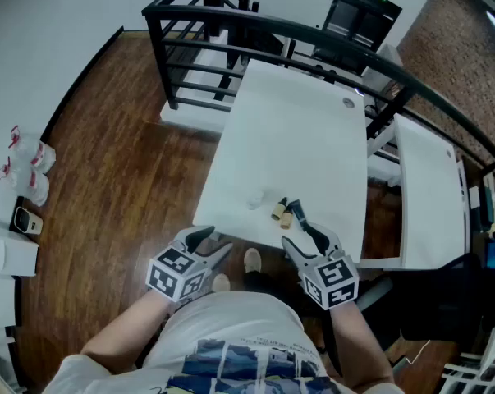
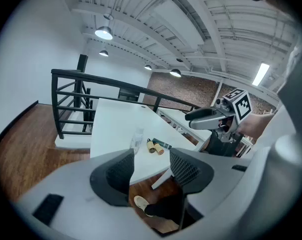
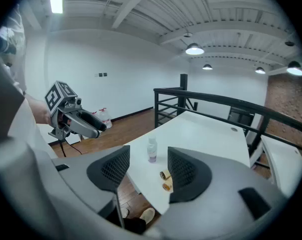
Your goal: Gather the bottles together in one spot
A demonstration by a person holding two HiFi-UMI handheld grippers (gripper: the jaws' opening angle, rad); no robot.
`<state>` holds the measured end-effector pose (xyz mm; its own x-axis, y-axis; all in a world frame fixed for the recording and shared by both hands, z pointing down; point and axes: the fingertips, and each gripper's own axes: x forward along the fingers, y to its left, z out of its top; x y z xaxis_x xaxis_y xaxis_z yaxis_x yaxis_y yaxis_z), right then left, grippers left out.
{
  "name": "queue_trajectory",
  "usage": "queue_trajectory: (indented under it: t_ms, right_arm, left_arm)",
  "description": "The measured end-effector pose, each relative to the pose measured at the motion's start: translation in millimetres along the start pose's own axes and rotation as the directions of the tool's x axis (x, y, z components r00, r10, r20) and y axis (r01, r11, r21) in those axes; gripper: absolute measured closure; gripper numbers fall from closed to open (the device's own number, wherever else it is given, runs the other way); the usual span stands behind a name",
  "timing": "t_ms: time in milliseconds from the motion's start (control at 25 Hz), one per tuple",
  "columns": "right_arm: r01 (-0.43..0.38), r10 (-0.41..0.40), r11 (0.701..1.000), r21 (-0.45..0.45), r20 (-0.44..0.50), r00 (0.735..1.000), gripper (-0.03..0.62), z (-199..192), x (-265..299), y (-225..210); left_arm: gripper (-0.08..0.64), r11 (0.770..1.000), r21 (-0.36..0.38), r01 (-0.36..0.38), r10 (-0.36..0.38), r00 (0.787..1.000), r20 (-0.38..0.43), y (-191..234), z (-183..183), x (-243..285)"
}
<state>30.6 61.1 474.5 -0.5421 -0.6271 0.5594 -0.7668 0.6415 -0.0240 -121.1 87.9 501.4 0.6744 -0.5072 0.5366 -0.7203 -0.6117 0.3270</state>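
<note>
- Bottles sat near the front edge of the white table (image 1: pixel 304 121), ahead of and below both sets of jaws.
- A clear bottle (image 1: pixel 254 202) stood upright. Just to its right, two dark bottles (image 1: pixel 280 213) lay on their sides, long axes running away from the person and tan round ends facing the right gripper (image 1: pixel 300 238).
- That gripper was the nearer to the lying pair, with its jaws spread wide and empty.
- The left gripper (image 1: pixel 213 245) hung off the table's edge, jaws likewise apart and empty, closer to the clear bottle.
- The clear bottle looked like smooth plastic, and the jaw pads were black mesh.
</note>
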Motion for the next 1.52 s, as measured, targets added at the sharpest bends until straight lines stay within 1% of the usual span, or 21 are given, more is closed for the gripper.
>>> queue_trajectory:
  t_ms: [120, 240, 400, 520, 560, 680, 760, 880, 960, 1040, 1160, 1240, 1320, 1400, 1520]
  right_arm:
    - [-0.061, 0.061, 0.996, -0.062, -0.011, 0.998, 0.347, 11.8, 35.2, -9.4]
    - [-0.125, 0.121, 0.984, -0.123, -0.042, 0.992, 0.348, 16.9, 72.5, -16.8]
    - [-0.219, 0.204, 0.96, -0.173, -0.104, 0.973, 0.354, 10.3, 121.7, -20.1]
    - [-0.275, 0.248, 0.942, -0.191, -0.152, 0.957, 0.354, 1.4, 147.9, -20.5]
    - [-0.293, 0.262, 0.937, -0.191, -0.171, 0.95, 0.355, -0.6, 154.3, -19.7]
    - [-0.34, 0.302, 0.921, -0.19, -0.204, 0.931, 0.399, -6.7, 167.5, -17.7]
    - [-0.364, 0.324, 0.909, -0.203, -0.207, 0.923, 0.452, -7.7, 171.5, -17.3]
    - [-0.383, 0.343, 0.892, -0.239, -0.194, 0.919, 0.456, -2.6, 171.1, -20.3]
    - [-0.396, 0.362, 0.885, -0.243, -0.175, 0.916, 0.456, 2.5, 165.8, -29.1]
    - [-0.411, 0.384, 0.879, -0.24, -0.152, 0.911, 0.456, 11.2, 159.1, -43.8]
    - [-0.432, 0.408, 0.86, -0.272, -0.143, 0.902, 0.456, 25.6, 152.7, -76.1]
    - [-0.44, 0.417, 0.845, -0.302, -0.141, 0.898, 0.456, 35.5, 151.7, -106.5]
    - [-0.434, 0.413, 0.836, -0.335, -0.137, 0.9, 0.456, 46.1, 154.4, -142.0]
    - [-0.415, 0.395, 0.837, -0.356, -0.131, 0.909, 0.456, 56.1, 158.6, -179.8]
    - [-0.368, 0.35, 0.857, -0.36, -0.117, 0.929, 0.456, 68.1, 167.3, -235.6]
  left_arm:
    - [0.362, 1.0, -0.015, -0.009, 0.009, 1.0, 0.006, 5.0, 11.1, 12.8]
    - [0.362, 0.999, -0.034, -0.022, 0.022, 1.0, 0.011, 11.6, 22.4, 25.9]
    - [0.362, 0.997, -0.064, -0.044, 0.044, 0.999, 0.006, 18.5, 32.9, 43.9]
    - [0.362, 0.995, -0.086, -0.058, 0.058, 0.998, -0.002, 19.5, 39.2, 56.4]
    - [0.362, 0.994, -0.092, -0.062, 0.062, 0.998, -0.004, 20.2, 41.6, 59.9]
    - [0.362, 0.991, -0.109, -0.08, 0.079, 0.997, -0.012, 22.5, 46.2, 69.4]
    - [0.362, 0.988, -0.121, -0.092, 0.09, 0.996, -0.02, 24.1, 48.0, 74.6]
    - [0.362, 0.984, -0.14, -0.114, 0.111, 0.993, -0.029, 26.0, 50.3, 78.9]
    - [0.362, 0.98, -0.154, -0.129, 0.125, 0.992, -0.031, 24.8, 52.0, 82.4]
    - [0.362, 0.977, -0.164, -0.14, 0.136, 0.99, -0.031, 23.8, 54.6, 86.0]
    - [0.362, 0.973, -0.178, -0.15, 0.146, 0.989, -0.038, 23.4, 55.4, 92.4]
    - [0.362, 0.971, -0.185, -0.15, 0.144, 0.989, -0.041, 20.9, 57.3, 97.6]
    - [0.362, 0.972, -0.182, -0.148, 0.142, 0.989, -0.044, 18.9, 61.6, 102.4]
    - [0.362, 0.972, -0.181, -0.147, 0.142, 0.989, -0.045, 18.1, 65.9, 107.0]
    - [0.362, 0.97, -0.189, -0.152, 0.145, 0.988, -0.05, 18.7, 69.7, 113.7]
